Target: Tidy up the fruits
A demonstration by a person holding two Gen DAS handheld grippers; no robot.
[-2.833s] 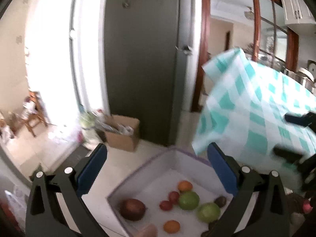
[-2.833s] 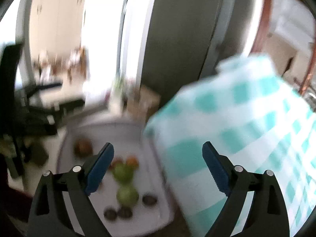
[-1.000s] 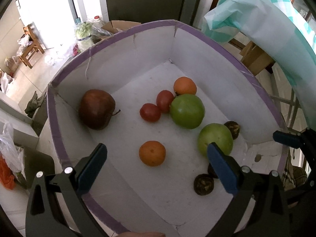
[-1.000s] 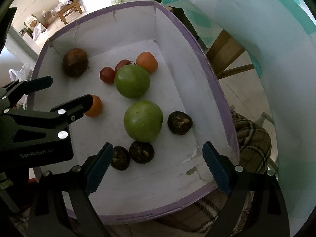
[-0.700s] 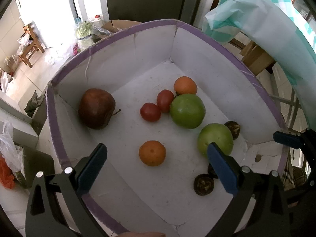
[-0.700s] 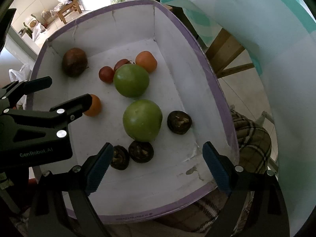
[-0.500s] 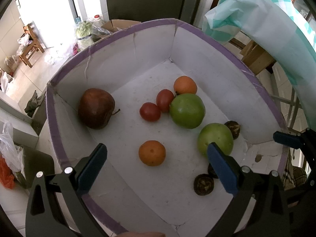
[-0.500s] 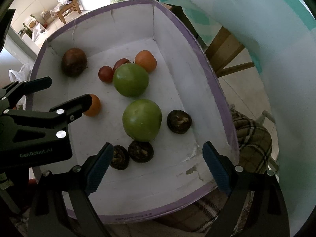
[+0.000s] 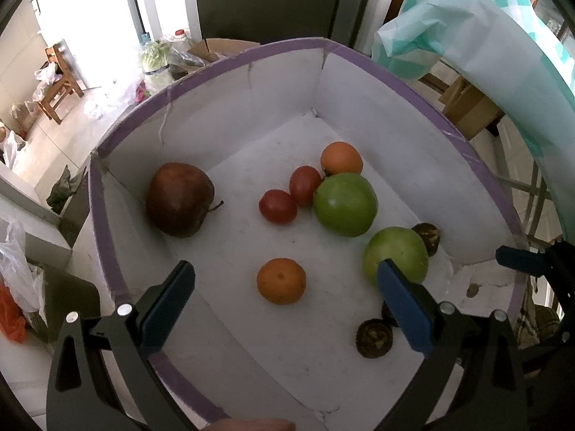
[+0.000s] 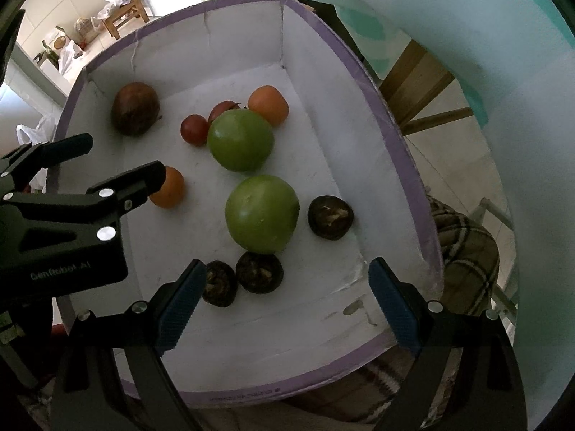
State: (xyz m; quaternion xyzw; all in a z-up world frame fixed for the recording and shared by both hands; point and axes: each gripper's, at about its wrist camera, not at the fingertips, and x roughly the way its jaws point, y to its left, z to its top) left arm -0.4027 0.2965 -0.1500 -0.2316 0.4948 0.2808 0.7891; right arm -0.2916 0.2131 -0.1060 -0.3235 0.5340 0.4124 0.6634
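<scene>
- The fruits all lie loose on the floor of the white box with a purple rim; none is lifted out yet, and no sorting container shows in either view.
- The left gripper hangs over the near end of the box with its fingers spread wide and empty. The near orange sits right between them, clear of the other fruits, so I judge it the easiest first pick.
- To take it well, come straight down so both fingers pass the orange at its widest part, then close gently; it is round and could roll toward the box wall.
- The right gripper is likewise spread and holding nothing, above the two dark wrinkled fruits beside the near green fruit.
- That green fruit touches one of the dark ones, so grabbing either may nudge its neighbour.
- The right wrist view shows all three dark fruits plainly, and the left gripper from the side beside the near orange.
- The left wrist view shows the dark red apple with its stem, and both small red tomatoes unobstructed beside the far green fruit.
</scene>
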